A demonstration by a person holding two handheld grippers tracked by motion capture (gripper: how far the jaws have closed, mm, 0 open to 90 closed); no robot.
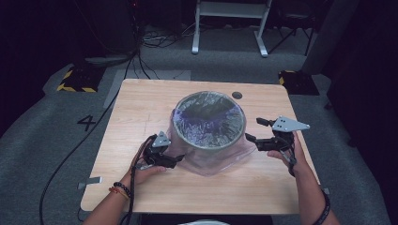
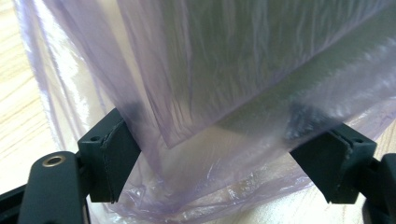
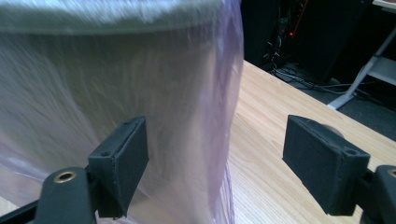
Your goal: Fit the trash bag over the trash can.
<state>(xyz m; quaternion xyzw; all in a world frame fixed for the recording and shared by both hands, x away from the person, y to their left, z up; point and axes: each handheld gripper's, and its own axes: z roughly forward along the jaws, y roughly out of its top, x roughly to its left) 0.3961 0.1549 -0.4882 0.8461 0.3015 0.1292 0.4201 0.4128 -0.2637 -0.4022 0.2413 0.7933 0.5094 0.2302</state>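
Note:
A round grey bin [image 1: 209, 119] stands in the middle of the wooden table [image 1: 141, 108], lined and wrapped with a thin purple plastic bag [image 1: 211, 164] that spreads onto the table in front of it. My left gripper [image 1: 176, 161] lies low at the bin's front left. Its jaws stand wide, and loose bag film [image 2: 210, 70] hangs between them without being pinched by the left gripper [image 2: 215, 154]. My right gripper [image 1: 253, 129] hovers open just right of the bin. The right gripper [image 3: 215, 158] has the film-covered bin wall [image 3: 116, 70] in front of its left jaw.
A small round hole [image 1: 237, 95] sits in the table behind the bin. Bare wood [image 3: 280, 121] lies right of the bin. On the floor beyond are cables, a white frame's legs [image 1: 230, 28] and a yellow-and-black striped block [image 1: 77, 79].

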